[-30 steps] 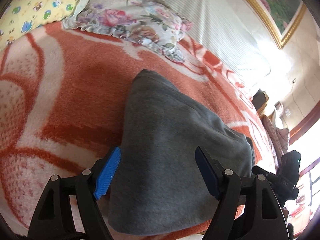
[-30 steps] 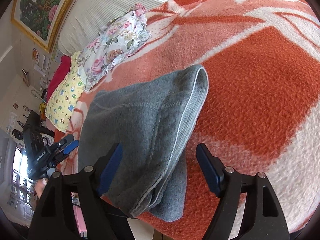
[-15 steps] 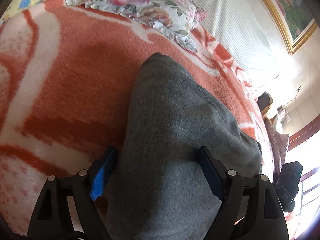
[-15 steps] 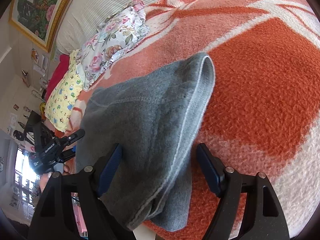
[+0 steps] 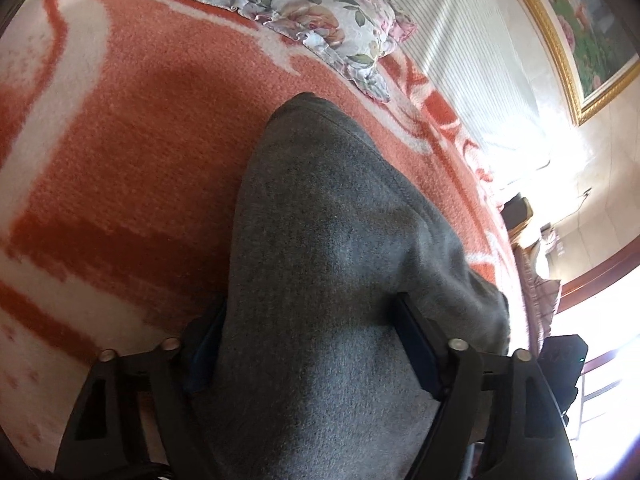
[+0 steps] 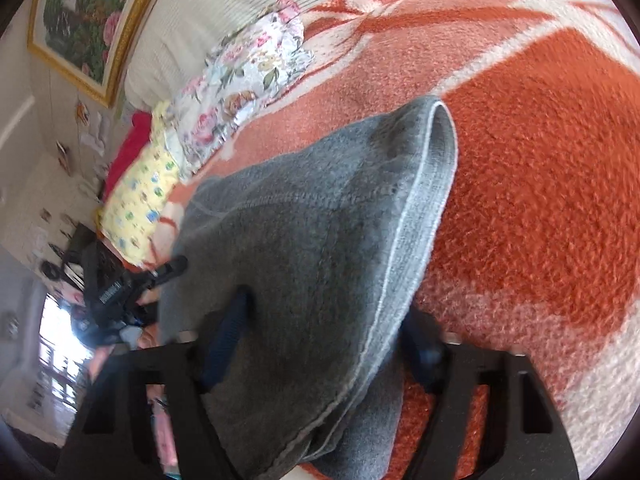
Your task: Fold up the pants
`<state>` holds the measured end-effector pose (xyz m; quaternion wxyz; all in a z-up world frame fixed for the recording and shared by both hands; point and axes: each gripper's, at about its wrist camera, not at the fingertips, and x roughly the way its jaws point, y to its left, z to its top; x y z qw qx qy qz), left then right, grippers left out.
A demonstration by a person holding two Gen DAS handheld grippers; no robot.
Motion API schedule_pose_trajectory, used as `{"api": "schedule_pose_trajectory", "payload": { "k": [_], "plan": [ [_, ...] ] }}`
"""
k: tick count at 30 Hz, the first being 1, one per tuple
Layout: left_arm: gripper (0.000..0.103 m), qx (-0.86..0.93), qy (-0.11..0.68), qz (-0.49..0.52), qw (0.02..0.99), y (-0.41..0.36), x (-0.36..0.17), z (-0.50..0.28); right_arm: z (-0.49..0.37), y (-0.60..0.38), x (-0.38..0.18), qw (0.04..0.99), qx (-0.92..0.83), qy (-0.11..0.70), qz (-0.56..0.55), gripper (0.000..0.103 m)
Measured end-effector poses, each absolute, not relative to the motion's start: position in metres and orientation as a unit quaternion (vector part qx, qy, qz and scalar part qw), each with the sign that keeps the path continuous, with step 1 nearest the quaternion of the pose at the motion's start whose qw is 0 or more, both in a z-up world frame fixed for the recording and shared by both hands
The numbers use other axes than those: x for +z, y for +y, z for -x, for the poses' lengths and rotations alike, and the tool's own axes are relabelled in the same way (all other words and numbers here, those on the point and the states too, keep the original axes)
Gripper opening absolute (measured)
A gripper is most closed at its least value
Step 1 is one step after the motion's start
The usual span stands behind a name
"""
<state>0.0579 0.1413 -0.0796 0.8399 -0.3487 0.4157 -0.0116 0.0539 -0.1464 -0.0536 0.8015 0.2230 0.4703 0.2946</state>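
Observation:
Grey fleece pants (image 5: 332,264) lie folded on an orange and white blanket (image 5: 120,152). They also show in the right wrist view (image 6: 312,240), with a pale stitched edge on the right. My left gripper (image 5: 308,344) is open, its jaws astride the near end of the pants, the cloth bulging between them. My right gripper (image 6: 324,340) is open too, its jaws on either side of the other near end. The left gripper (image 6: 120,292) shows at the left of the right wrist view.
A floral pillow (image 5: 304,12) lies at the far side of the bed, with a yellow patterned pillow (image 6: 140,200) beside it. A striped headboard (image 5: 472,60) and a gold-framed picture (image 5: 588,40) stand behind. The bed edge is near the grippers.
Both grippers have moved forward and down over the near ends of the pants. The cloth now fills the gap between each pair of jaws. The jaws have stayed wide.

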Motion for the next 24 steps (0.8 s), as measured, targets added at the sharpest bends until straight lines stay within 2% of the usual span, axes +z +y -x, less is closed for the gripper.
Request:
{"api": "schedule_pose_trajectory", "payload": {
  "k": [1, 3, 6, 9, 12, 24],
  "plan": [
    [0.064, -0.018, 0.413, 0.348, 0.841, 0.14, -0.079, -0.058, -0.053, -0.144, -0.052, 0.804, 0.294, 0.47, -0.217, 0.054],
    [0.047, -0.029, 0.408, 0.34, 0.847, 0.136, -0.074, -0.056, -0.051, -0.142, -0.046, 0.81, 0.292, 0.464, -0.208, 0.047],
    [0.034, -0.034, 0.402, 0.334, 0.852, 0.136, -0.068, -0.054, -0.049, -0.139, -0.036, 0.818, 0.295, 0.452, -0.201, 0.039],
    [0.026, -0.039, 0.387, 0.348, 0.853, 0.143, -0.061, -0.049, -0.046, -0.135, -0.022, 0.826, 0.302, 0.438, -0.187, 0.036],
    [0.023, -0.045, 0.369, 0.352, 0.859, 0.149, -0.05, -0.046, -0.045, -0.129, -0.004, 0.836, 0.313, 0.416, -0.173, 0.035],
    [0.022, -0.015, 0.319, 0.323, 0.891, 0.189, 0.002, -0.072, -0.1, -0.086, 0.044, 0.851, 0.356, 0.357, -0.147, 0.034]
  ]
}}
